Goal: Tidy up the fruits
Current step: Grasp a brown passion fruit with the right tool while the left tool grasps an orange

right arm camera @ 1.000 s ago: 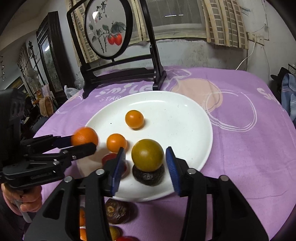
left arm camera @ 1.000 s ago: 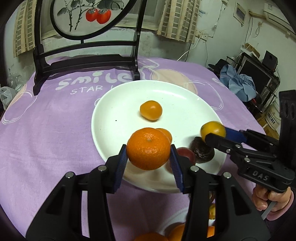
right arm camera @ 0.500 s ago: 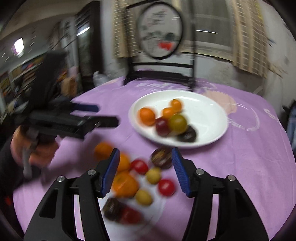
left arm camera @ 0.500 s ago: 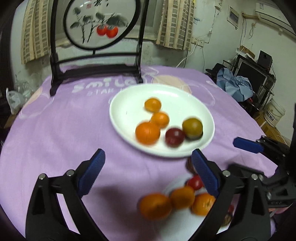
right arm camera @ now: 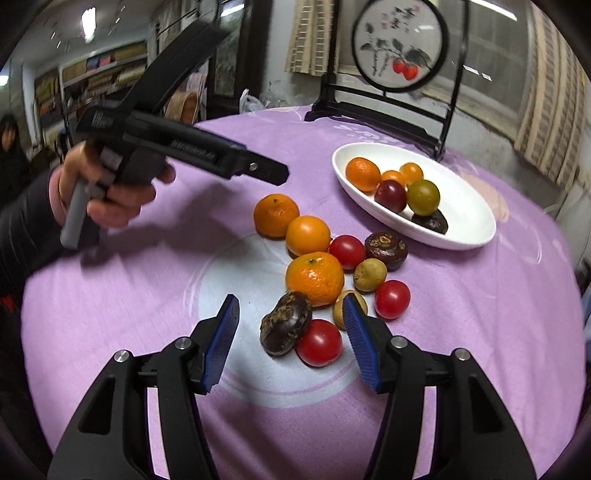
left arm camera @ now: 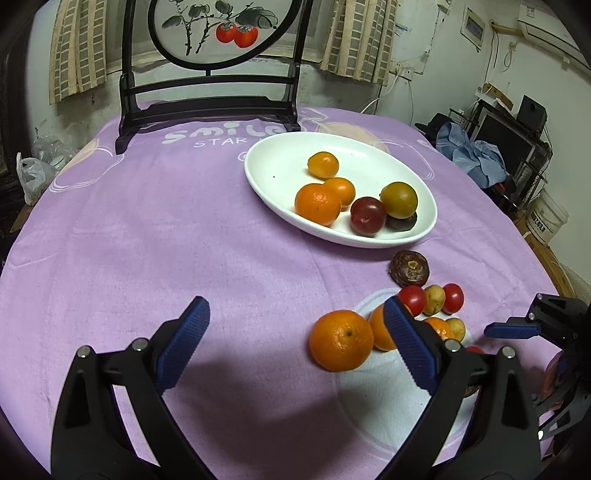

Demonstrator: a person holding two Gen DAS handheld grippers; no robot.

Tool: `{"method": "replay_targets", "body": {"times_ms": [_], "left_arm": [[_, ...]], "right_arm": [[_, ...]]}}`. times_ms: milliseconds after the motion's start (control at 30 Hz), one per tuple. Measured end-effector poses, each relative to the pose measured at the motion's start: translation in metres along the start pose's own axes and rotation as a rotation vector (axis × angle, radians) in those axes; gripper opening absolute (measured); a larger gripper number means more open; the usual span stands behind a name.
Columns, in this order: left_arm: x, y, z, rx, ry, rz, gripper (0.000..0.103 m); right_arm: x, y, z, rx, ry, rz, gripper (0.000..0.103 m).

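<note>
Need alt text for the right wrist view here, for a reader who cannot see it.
The open right gripper hovers empty over loose fruit on a purple tablecloth: mandarins, cherry tomatoes, small yellowish fruits and dark brown ones. Beyond sits a white plate already holding six fruits. At left, a hand holds the left gripper above the cloth.

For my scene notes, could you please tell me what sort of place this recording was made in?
Probably a lived-in home room: a round table under a purple printed tablecloth, a round painted screen in a black wooden stand before beige checked curtains, and a dark monitor on a cluttered shelf.
</note>
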State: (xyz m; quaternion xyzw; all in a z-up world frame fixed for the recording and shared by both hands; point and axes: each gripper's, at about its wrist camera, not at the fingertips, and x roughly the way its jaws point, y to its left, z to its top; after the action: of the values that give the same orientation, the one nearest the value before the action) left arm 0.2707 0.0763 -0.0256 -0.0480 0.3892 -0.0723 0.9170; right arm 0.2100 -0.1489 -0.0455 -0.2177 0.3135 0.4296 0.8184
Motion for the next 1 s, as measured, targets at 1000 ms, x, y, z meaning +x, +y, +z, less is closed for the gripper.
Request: {"method": "replay_targets", "body": {"times_ms": [1000], "left_arm": [[-0.001,-0.008,-0.005,0.109,0.033,-0.017,0.097]], "right_arm": [[-0.019,-0.032,0.007,0.187,-0.118,0.043,0.031]]}}
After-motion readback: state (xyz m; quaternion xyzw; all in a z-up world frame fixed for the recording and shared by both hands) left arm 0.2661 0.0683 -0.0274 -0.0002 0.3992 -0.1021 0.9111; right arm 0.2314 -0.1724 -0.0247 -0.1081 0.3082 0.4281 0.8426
